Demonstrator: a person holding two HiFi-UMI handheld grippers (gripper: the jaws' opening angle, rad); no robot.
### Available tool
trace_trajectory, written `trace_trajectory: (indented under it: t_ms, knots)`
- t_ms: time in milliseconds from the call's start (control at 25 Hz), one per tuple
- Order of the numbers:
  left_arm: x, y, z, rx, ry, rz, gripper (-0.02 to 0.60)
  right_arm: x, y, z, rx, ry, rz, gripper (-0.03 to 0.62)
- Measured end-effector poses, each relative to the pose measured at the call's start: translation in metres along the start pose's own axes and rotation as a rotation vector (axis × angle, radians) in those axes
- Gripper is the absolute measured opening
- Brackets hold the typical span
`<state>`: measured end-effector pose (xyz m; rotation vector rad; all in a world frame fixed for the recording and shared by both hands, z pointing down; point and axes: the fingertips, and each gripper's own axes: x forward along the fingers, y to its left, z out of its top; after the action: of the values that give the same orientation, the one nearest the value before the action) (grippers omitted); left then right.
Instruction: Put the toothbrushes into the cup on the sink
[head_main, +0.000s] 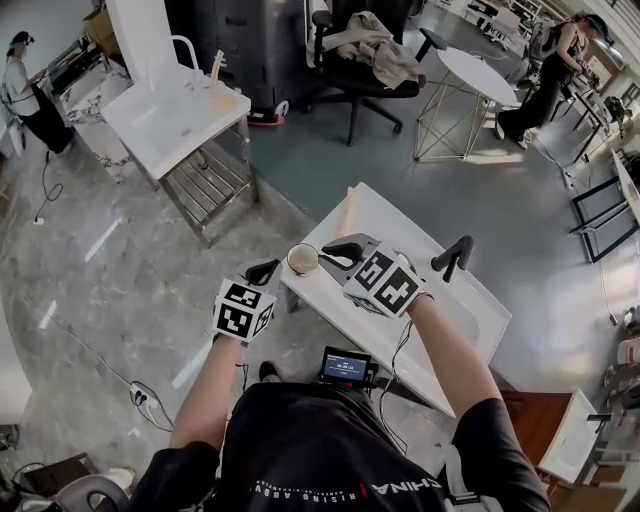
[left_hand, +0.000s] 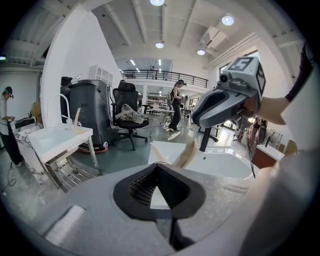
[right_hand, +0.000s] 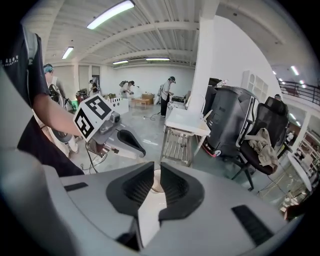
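Observation:
A round beige cup (head_main: 303, 258) stands on the near left corner of the white sink (head_main: 470, 300). Pale wooden toothbrushes (head_main: 347, 212) lie on the sink's far left edge; in the left gripper view the toothbrushes (left_hand: 187, 152) show just past the jaws. My left gripper (head_main: 264, 272) hovers off the sink's left edge beside the cup, its jaws shut tip to tip with nothing in them (left_hand: 157, 169). My right gripper (head_main: 338, 250) sits just right of the cup, jaws a narrow gap apart and empty (right_hand: 157, 176); the cup (right_hand: 156, 184) shows through that gap.
A black faucet (head_main: 452, 257) stands at the sink's right side. A second white sink stand (head_main: 175, 110) is at the back left, with a black office chair (head_main: 365, 60) and a round white table (head_main: 478, 75) behind. People stand far left and far right.

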<state>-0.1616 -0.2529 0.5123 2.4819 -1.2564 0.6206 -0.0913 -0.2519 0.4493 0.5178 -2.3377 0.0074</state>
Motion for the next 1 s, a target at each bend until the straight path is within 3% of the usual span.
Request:
trace_trajectory:
  t_ms: [360, 600, 840, 1000]
  knots:
    - [-0.003, 0.0, -0.004, 0.003, 0.0, -0.015, -0.003, -0.011, -0.017, -0.018, 0.026, 0.006, -0.163, 0.011]
    - [-0.003, -0.006, -0.021, 0.006, 0.028, -0.057, -0.003, -0.013, -0.011, -0.055, 0.138, 0.034, -0.247, 0.009]
    - [0.003, -0.026, -0.05, 0.015, 0.081, -0.126, -0.003, -0.009, 0.003, -0.101, 0.317, 0.053, -0.297, 0.009]
    - [0.006, -0.038, -0.062, 0.028, 0.109, -0.173, -0.003, -0.013, 0.007, -0.114, 0.357, 0.064, -0.337, 0.009]
